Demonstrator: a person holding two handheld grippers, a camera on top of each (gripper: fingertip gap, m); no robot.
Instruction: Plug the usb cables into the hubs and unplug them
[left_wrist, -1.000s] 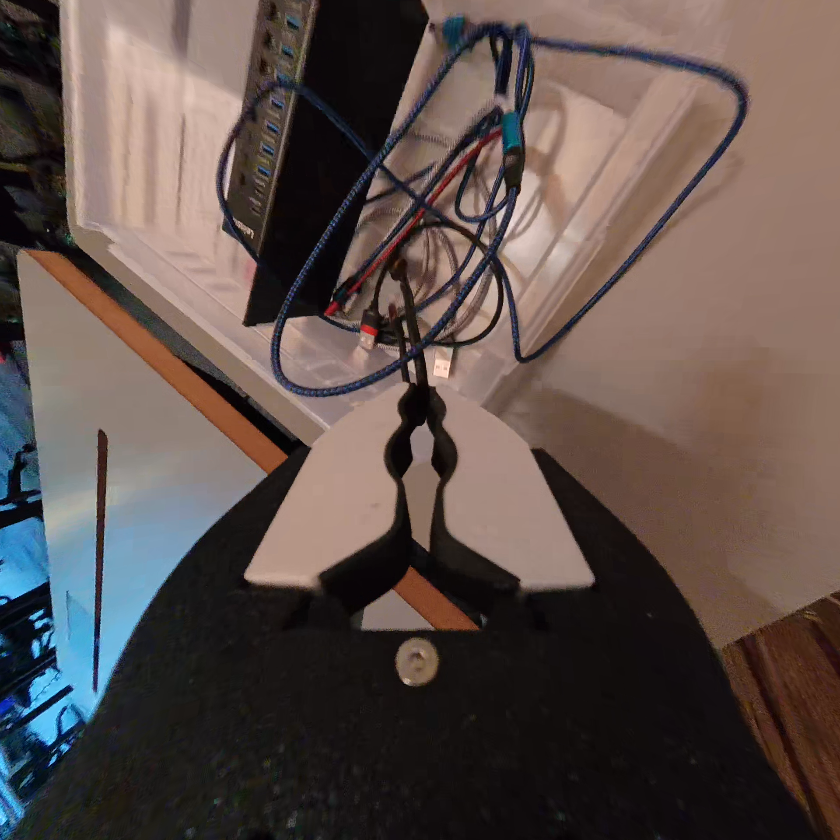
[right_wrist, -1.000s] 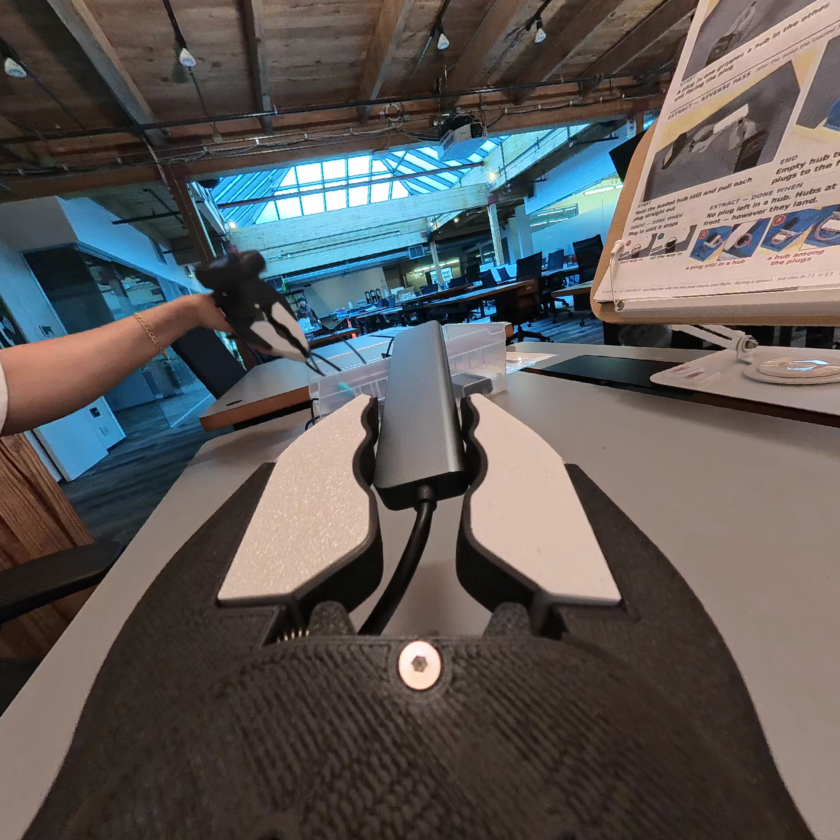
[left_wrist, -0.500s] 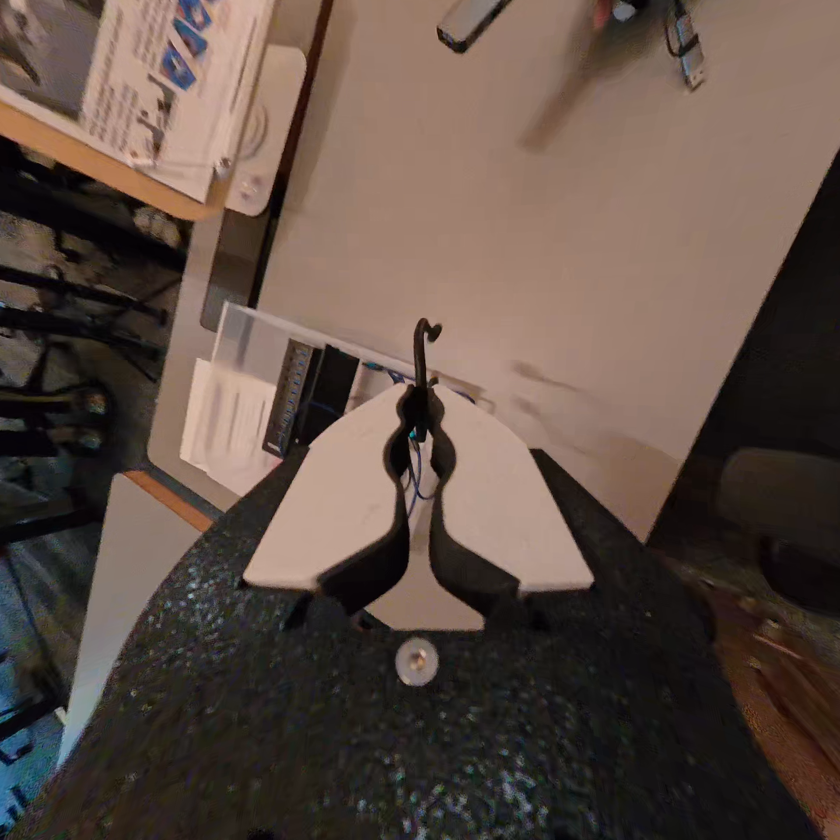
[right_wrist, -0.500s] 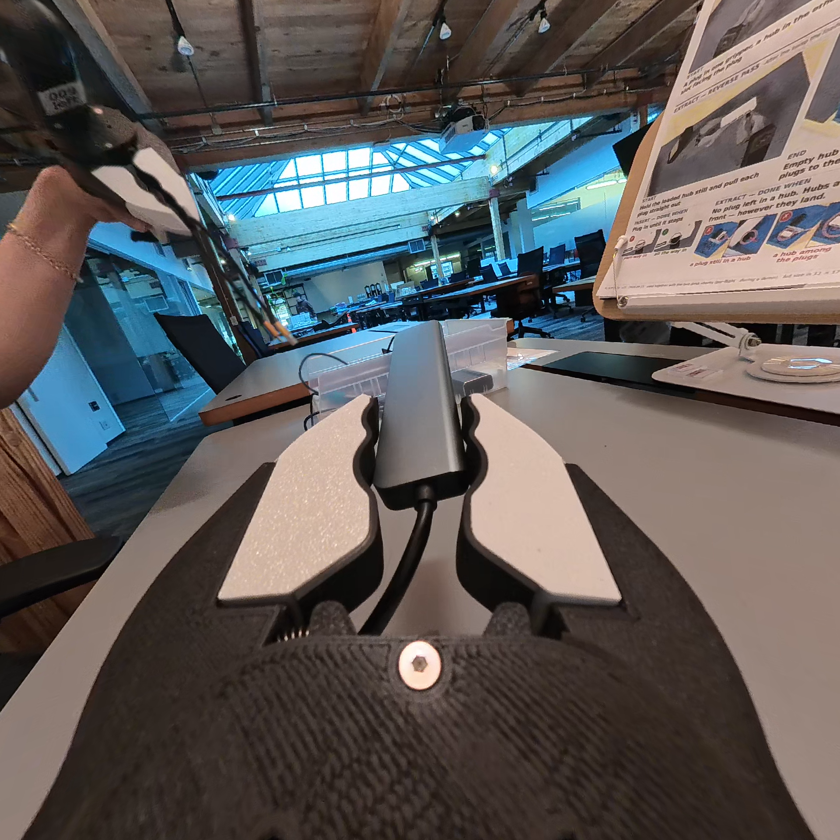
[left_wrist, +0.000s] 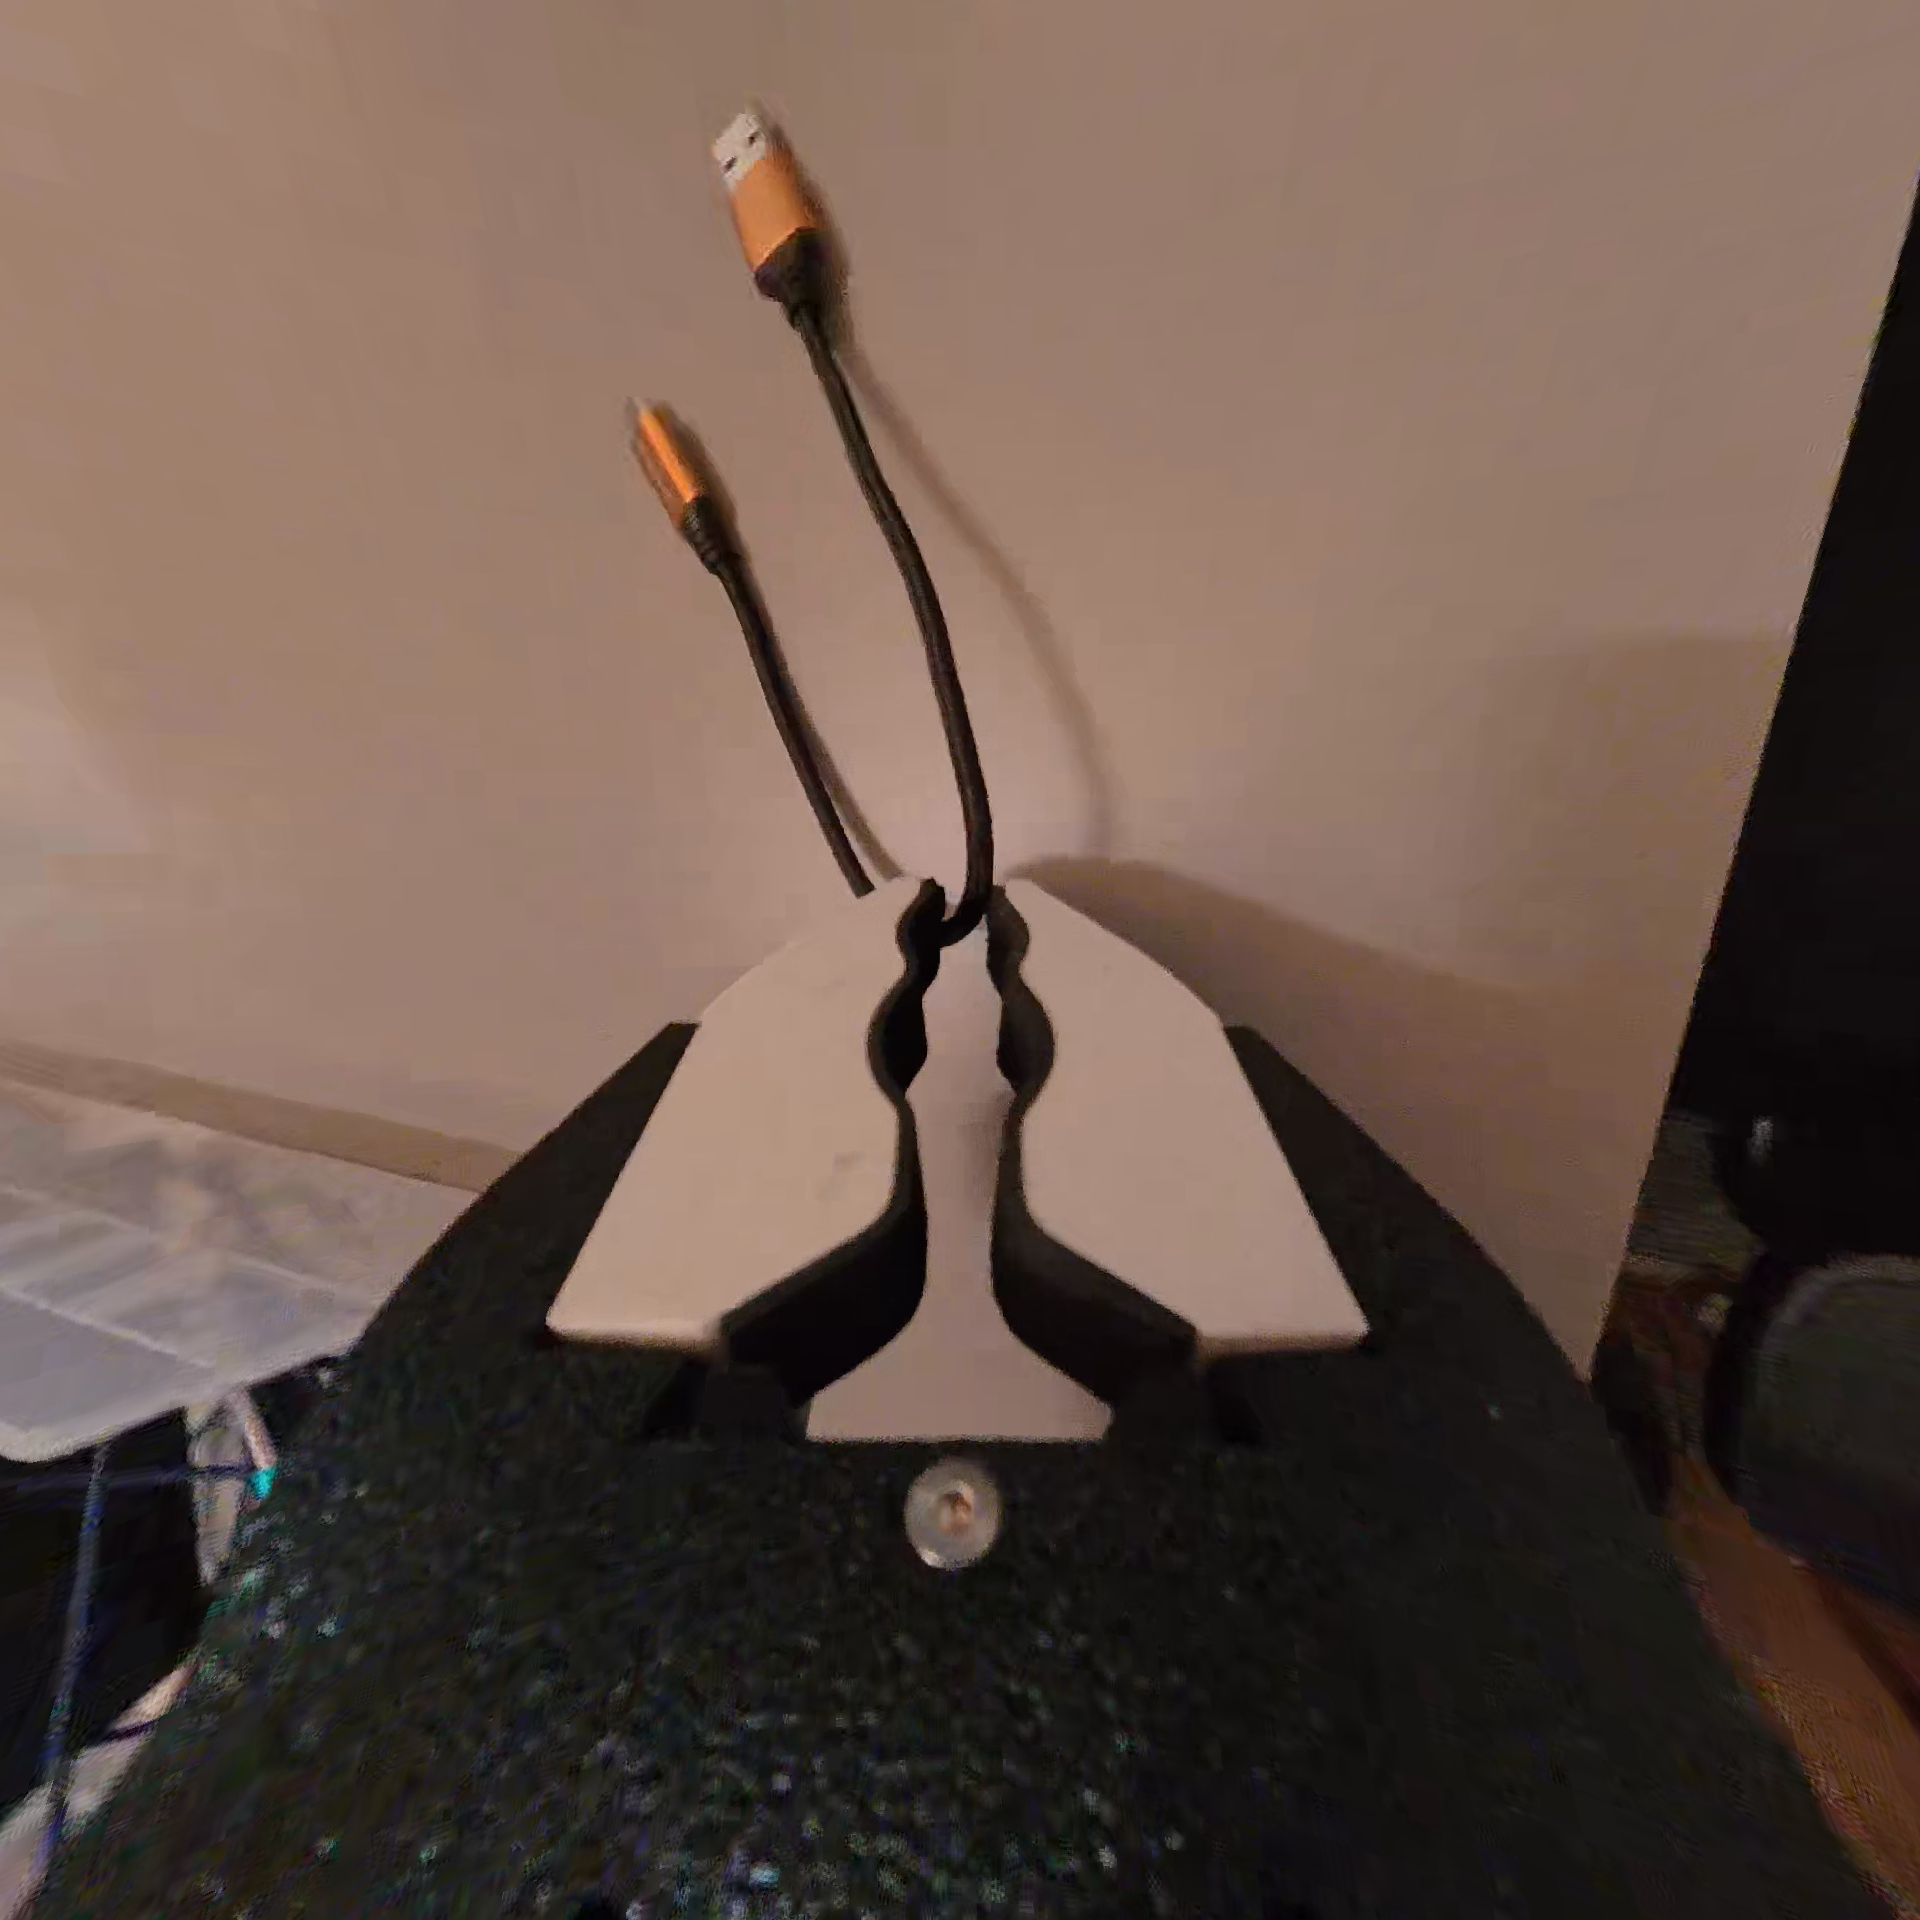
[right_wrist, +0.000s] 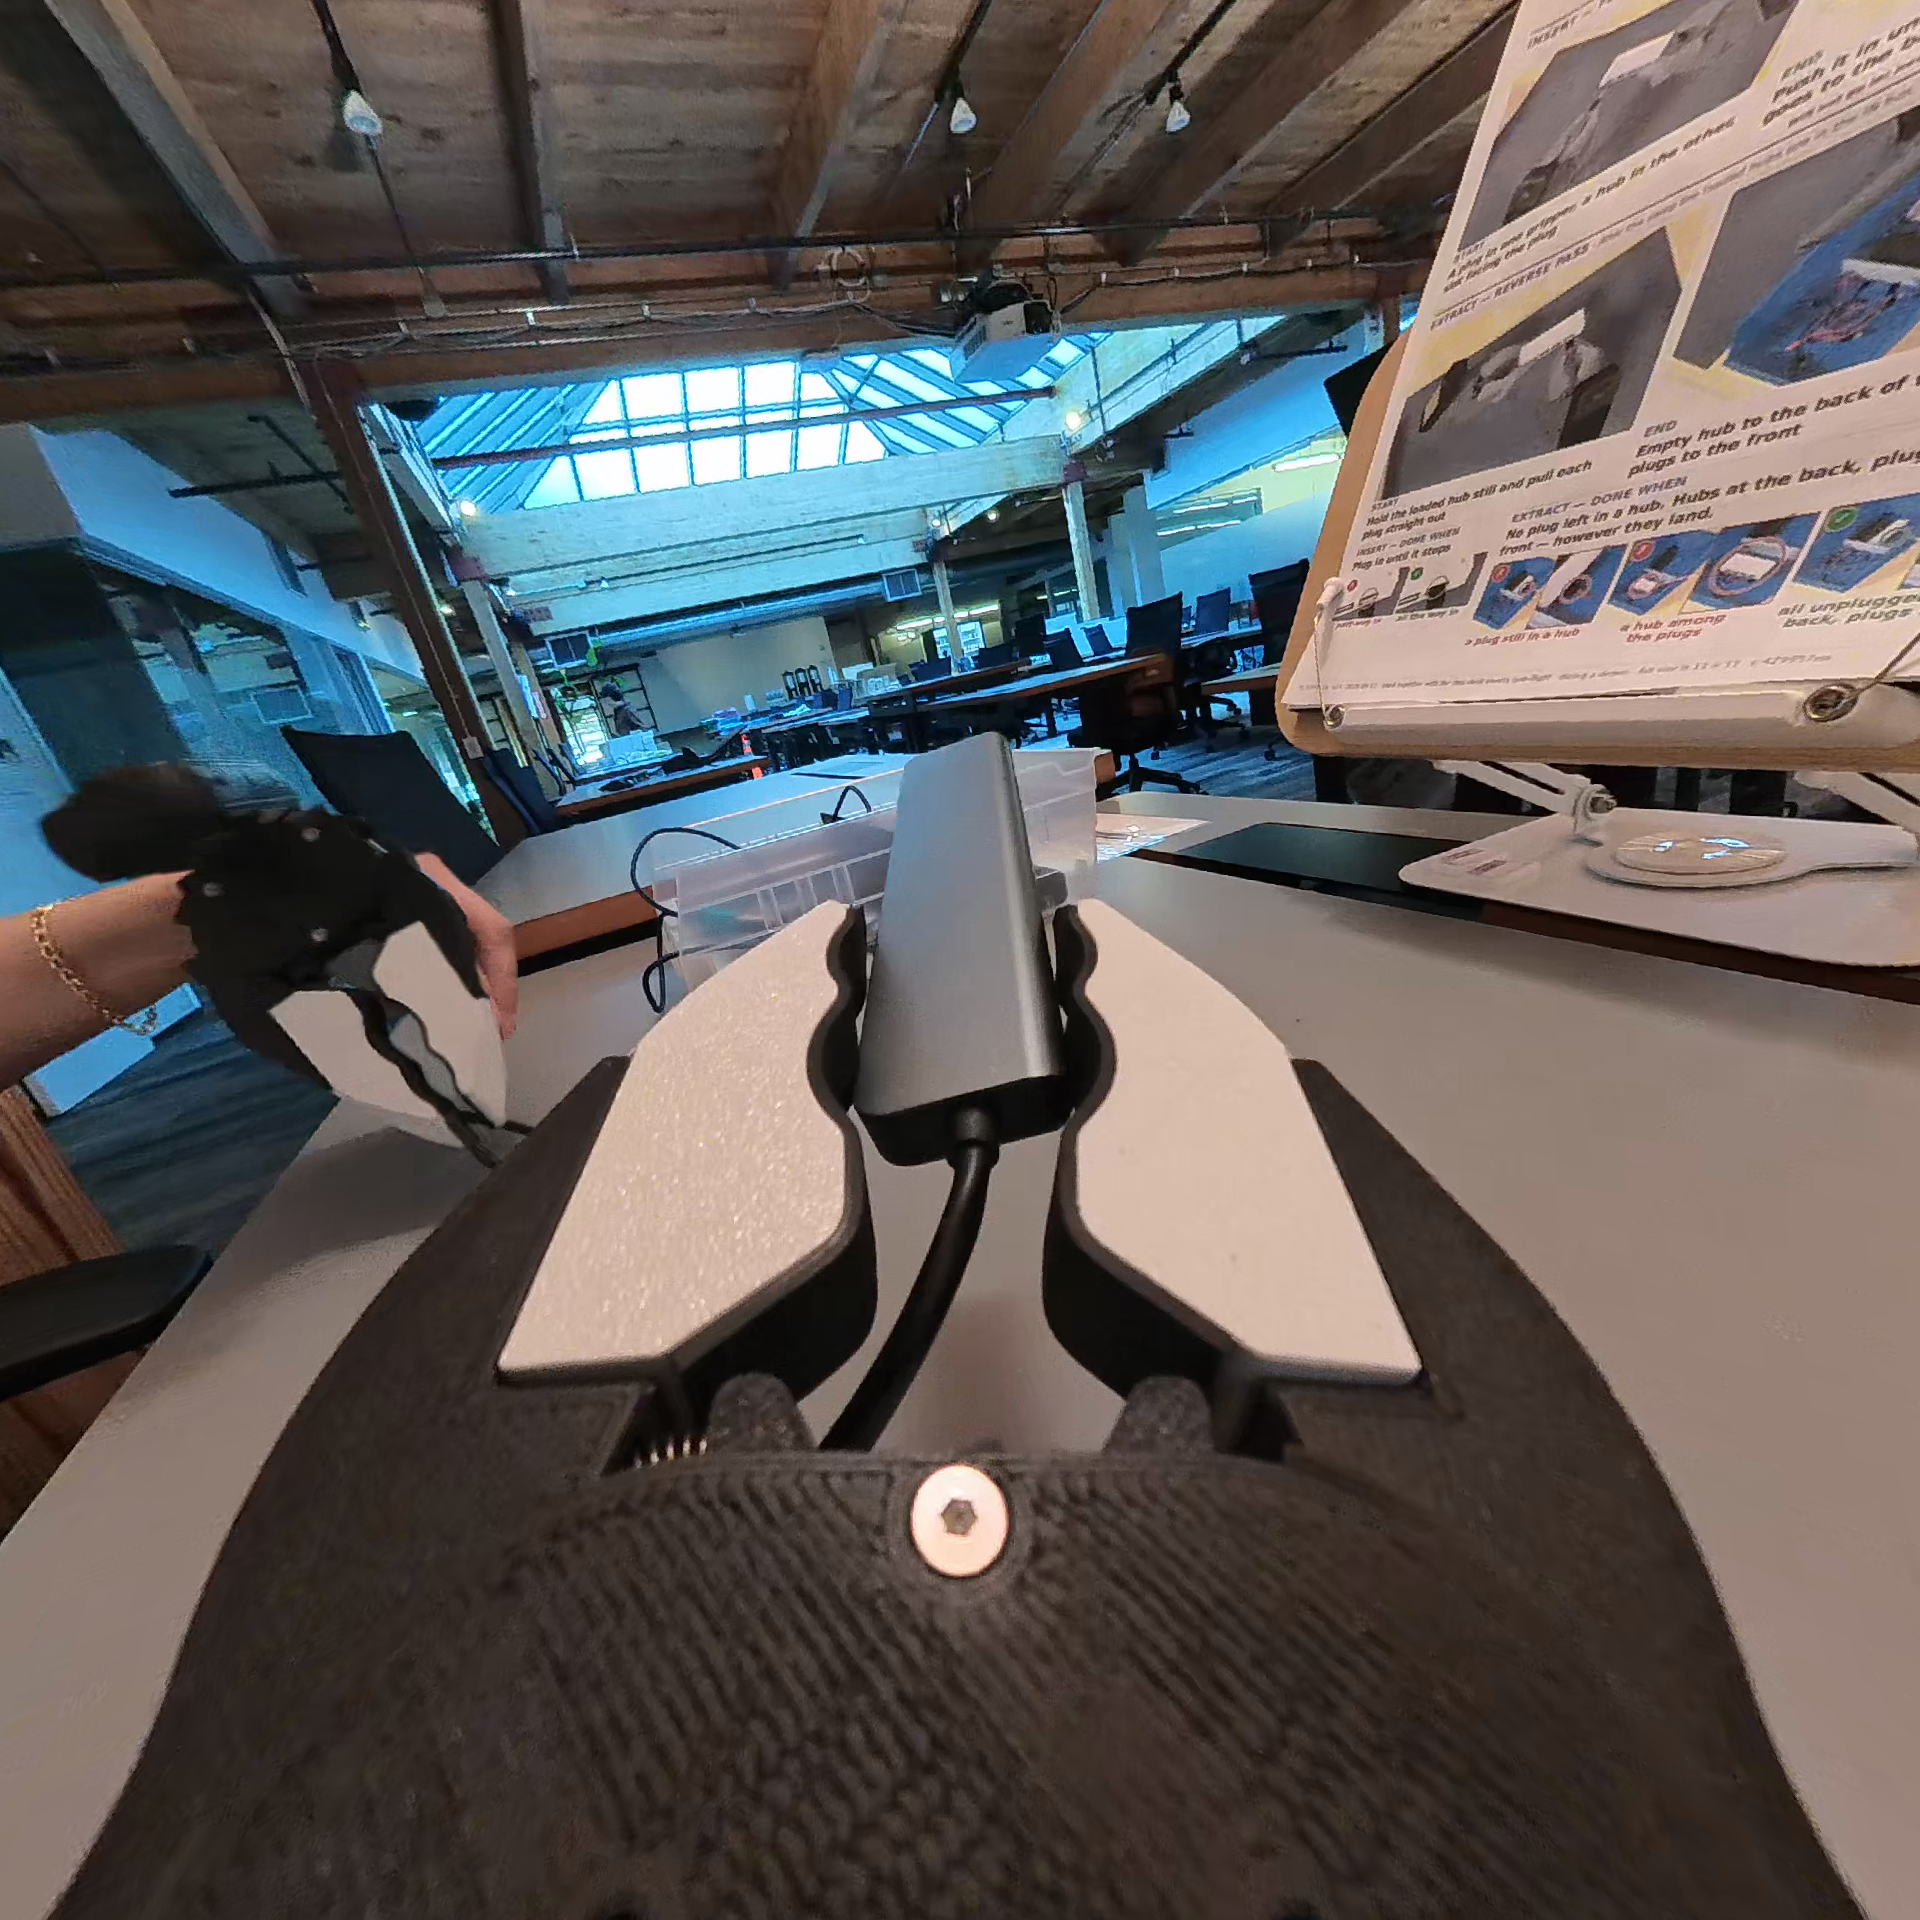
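Note:
My left gripper (left_wrist: 961, 906) is shut on a black braided cable (left_wrist: 940, 665) just above the grey table (left_wrist: 1351, 468). The cable's two ends stick out past the tips: an orange USB-A plug (left_wrist: 767, 213) and a smaller orange plug (left_wrist: 670, 468). My right gripper (right_wrist: 961, 925) is shut on a grey slim hub (right_wrist: 961, 935), held up off the table with its black lead (right_wrist: 925, 1288) running back between the fingers. The left gripper (right_wrist: 416, 1049) also shows at the left of the right wrist view, low at the table's edge, in a person's hand.
A clear plastic bin (right_wrist: 821, 862) with cables stands behind the hub; its corner shows in the left wrist view (left_wrist: 156, 1268). An instruction sheet on a board (right_wrist: 1662, 416) stands at the right on a white stand (right_wrist: 1683, 857). A dark chair (left_wrist: 1818, 1403) is beside the table. About 30 cm separates my left fingertips from my right.
My left gripper lifted the black cable out of the bin, swung high, then came down to the near left table edge. The right gripper and hub stayed nearly still.

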